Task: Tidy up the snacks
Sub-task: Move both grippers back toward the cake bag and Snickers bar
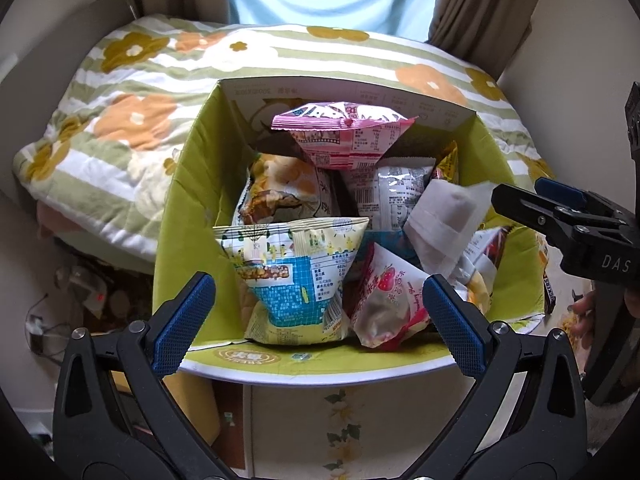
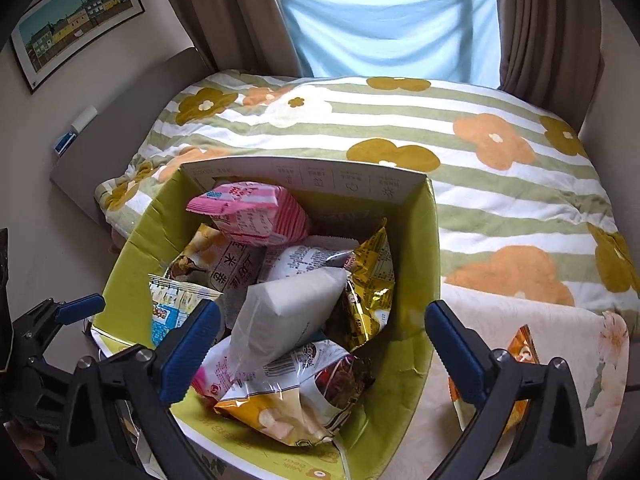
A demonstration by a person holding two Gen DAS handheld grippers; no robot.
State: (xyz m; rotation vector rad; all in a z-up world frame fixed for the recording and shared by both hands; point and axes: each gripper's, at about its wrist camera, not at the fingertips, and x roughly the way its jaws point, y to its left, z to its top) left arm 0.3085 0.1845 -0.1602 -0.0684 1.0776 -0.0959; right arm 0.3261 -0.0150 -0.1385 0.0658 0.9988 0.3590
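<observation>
Currently I judge the filling step nearly done: the green box (image 1: 192, 184) fills the centre of both views, and the snacks lie inside it in a loose heap. In the left wrist view a pink packet (image 1: 344, 136) rides highest at upper centre, a blue-and-yellow packet (image 1: 292, 280) leans on the near wall, and a strawberry packet (image 1: 384, 304) sits beside it. In the right wrist view a white pouch (image 2: 288, 312) lies mid-heap, with a gold packet (image 2: 368, 288) to its right.

Left gripper (image 1: 318, 322): jaws spread wide over the near rim, holding nothing. Right gripper (image 2: 322, 348): likewise spread and empty above the heap.

An orange packet (image 2: 520, 352) lies outside the box at lower right of the right wrist view. Next move, in my estimate: the right gripper shifts rightward and closes on it, pinching the crimped edge so the film does not slip.

Surface: the box stands on a pale floral-patterned top (image 2: 560, 340). Behind it, a striped flowered quilt (image 2: 480, 200); brown curtains (image 2: 552, 28) and a blue cloth (image 2: 384, 20) across the top; a framed picture (image 2: 76, 20) at upper left.
</observation>
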